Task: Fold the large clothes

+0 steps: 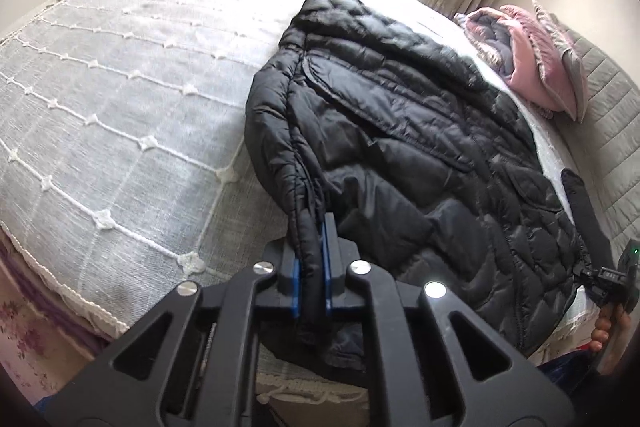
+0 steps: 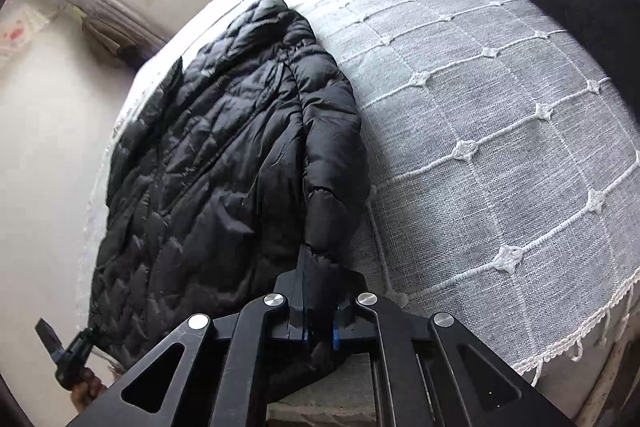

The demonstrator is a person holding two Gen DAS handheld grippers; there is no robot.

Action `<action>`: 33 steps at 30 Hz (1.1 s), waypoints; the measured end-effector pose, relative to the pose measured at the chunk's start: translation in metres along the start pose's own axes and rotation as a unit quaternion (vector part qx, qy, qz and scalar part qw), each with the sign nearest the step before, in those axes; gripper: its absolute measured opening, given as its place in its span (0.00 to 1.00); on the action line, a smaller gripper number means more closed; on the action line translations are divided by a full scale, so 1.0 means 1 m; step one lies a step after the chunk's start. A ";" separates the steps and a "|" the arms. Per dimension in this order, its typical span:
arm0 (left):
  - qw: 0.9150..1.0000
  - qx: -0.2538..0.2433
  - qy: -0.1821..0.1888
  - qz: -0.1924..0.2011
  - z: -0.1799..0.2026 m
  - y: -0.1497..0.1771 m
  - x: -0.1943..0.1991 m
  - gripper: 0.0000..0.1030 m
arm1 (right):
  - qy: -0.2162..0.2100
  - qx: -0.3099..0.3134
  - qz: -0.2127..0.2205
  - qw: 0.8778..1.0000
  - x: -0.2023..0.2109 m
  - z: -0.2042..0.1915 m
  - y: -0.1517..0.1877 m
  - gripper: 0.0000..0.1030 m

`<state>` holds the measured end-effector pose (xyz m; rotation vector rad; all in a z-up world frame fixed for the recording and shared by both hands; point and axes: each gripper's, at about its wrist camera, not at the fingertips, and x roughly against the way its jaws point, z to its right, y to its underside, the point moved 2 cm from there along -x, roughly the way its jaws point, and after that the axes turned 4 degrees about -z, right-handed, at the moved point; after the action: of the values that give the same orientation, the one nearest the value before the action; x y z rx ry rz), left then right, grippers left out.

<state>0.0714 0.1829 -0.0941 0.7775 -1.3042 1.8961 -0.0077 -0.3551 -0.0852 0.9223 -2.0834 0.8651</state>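
Black quilted puffer jacket (image 1: 400,131) lies spread lengthwise on the bed, over the grey bedspread (image 1: 120,99) with its white knotted grid; hood end far from me, hem end at the near edge. My left gripper (image 1: 312,259) is clamped on a bunched fold of the jacket's near edge, dark fabric pinched between the blue pads (image 1: 295,283). My right gripper (image 2: 318,311) is likewise closed on jacket fabric at the near end of what looks like the sleeve or side panel running along the garment's edge. Each gripper shows small at the margin of the other's view, so I hold two near corners, well apart. A pile of pink and grey bedding (image 1: 528,59) sits near the headboard end, clear of the jacket. I judge this the start of a fold: both grips set, cloth not yet lifted. Next move, as I read it, calls for raising both ends together and carrying them toward the hood end, keeping the edge taut. The slippery, puffy shell could slide from the pads or spring back open.
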 end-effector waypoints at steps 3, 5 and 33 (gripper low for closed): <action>1.000 0.013 0.014 0.008 0.000 0.001 0.015 0.09 | -0.050 -0.016 0.030 0.998 0.019 0.002 0.010 0.05; 1.000 0.017 0.022 0.013 -0.001 0.003 0.028 0.09 | -0.086 -0.020 0.043 0.995 0.033 0.002 0.021 0.05; 0.962 0.169 0.210 0.036 0.024 -0.160 0.065 0.27 | -0.183 -0.134 0.231 0.946 0.118 -0.037 -0.121 0.21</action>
<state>0.1658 0.2136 0.0489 0.4532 -0.7674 2.2251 0.0404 -0.4297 0.0632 0.4744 -2.7265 0.6390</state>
